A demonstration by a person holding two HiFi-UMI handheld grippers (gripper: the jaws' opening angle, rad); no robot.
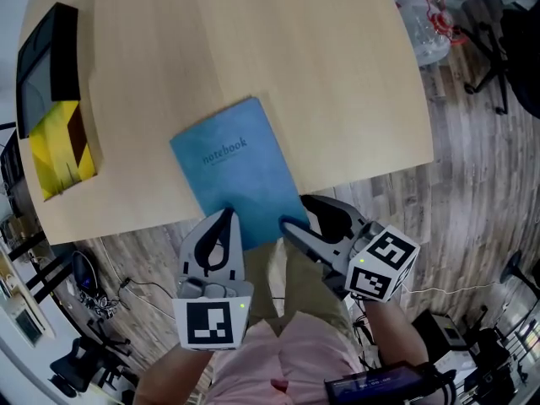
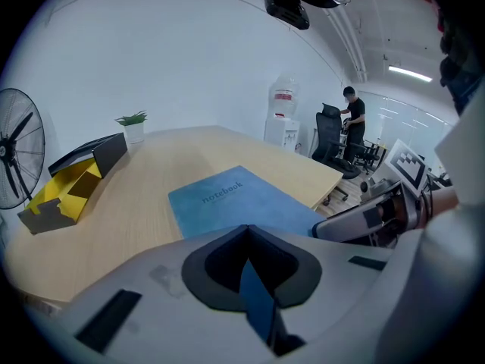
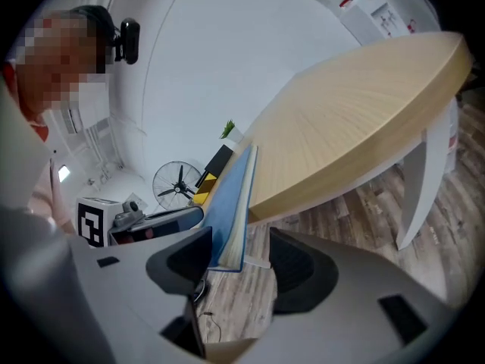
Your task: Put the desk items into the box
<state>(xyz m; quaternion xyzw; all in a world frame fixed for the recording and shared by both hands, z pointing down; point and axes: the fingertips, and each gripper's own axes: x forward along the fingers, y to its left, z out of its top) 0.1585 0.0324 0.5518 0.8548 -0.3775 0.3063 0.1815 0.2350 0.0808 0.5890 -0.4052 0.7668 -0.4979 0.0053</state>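
A blue notebook (image 1: 236, 171) lies on the wooden table (image 1: 253, 40), its near end hanging over the front edge. My left gripper (image 1: 224, 219) is at that end's left corner, shut on a blue sliver of the notebook (image 2: 227, 199); the left gripper view shows the left gripper (image 2: 246, 233) pinching it. My right gripper (image 1: 297, 213) stands open at the right corner. In its own view the notebook (image 3: 227, 203) passes edge-on between the spread jaws of the right gripper (image 3: 239, 249), close to the left one. The yellow and black box (image 1: 55, 142) lies open at the table's left edge.
A fan (image 2: 19, 158) stands beyond the box (image 2: 68, 188), and a small potted plant (image 2: 134, 123) sits at the table's far side. A clear plastic bag (image 1: 422, 15) lies at the table's far right. Cables (image 1: 101, 298) trail on the floor. A person (image 2: 352, 120) stands by office chairs far off.
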